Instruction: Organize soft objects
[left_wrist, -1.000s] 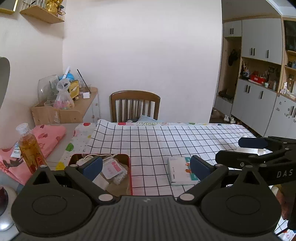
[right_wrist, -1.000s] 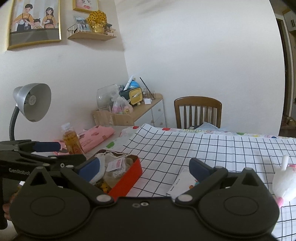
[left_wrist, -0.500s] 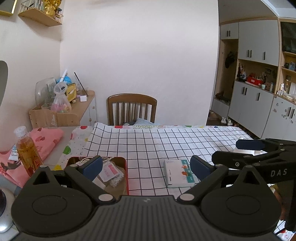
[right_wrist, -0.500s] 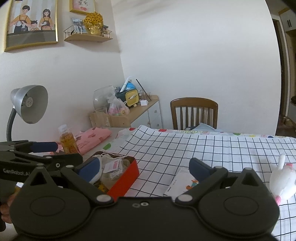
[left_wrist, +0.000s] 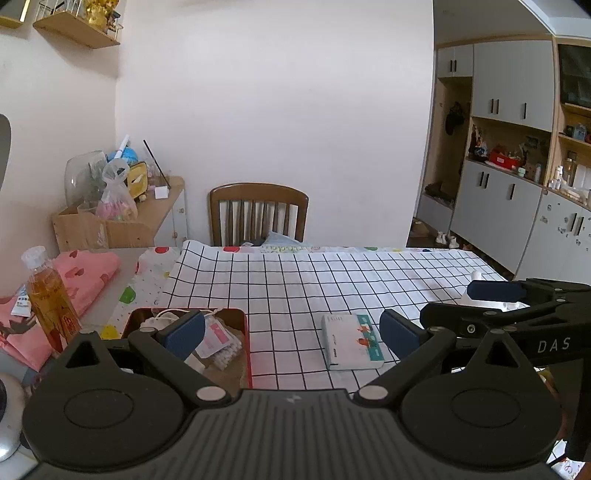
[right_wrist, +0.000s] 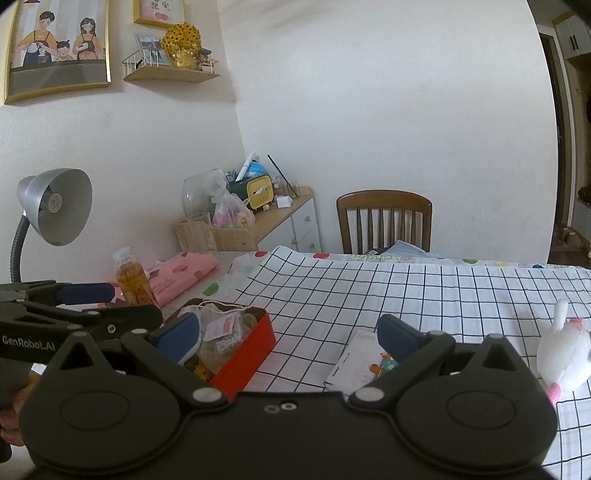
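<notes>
Above the checked tablecloth (left_wrist: 295, 288), both tools pulled back slightly, spread wide, empty

Two matte black handheld grippers: the left gripper (left_wrist: 291, 334) and right gripper (right_wrist: 286, 334) each carry navy blue finger pads (left_wrist: 183, 329), silver pivot screws and round discs; side lettering reads "GenRobot.AI" and "DAS".

Soft even daylight — sharp, fisheye-bent edges

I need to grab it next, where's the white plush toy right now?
In the right wrist view the white plush toy lies on the checked tablecloth at the far right, right of the tissue pack.
</notes>
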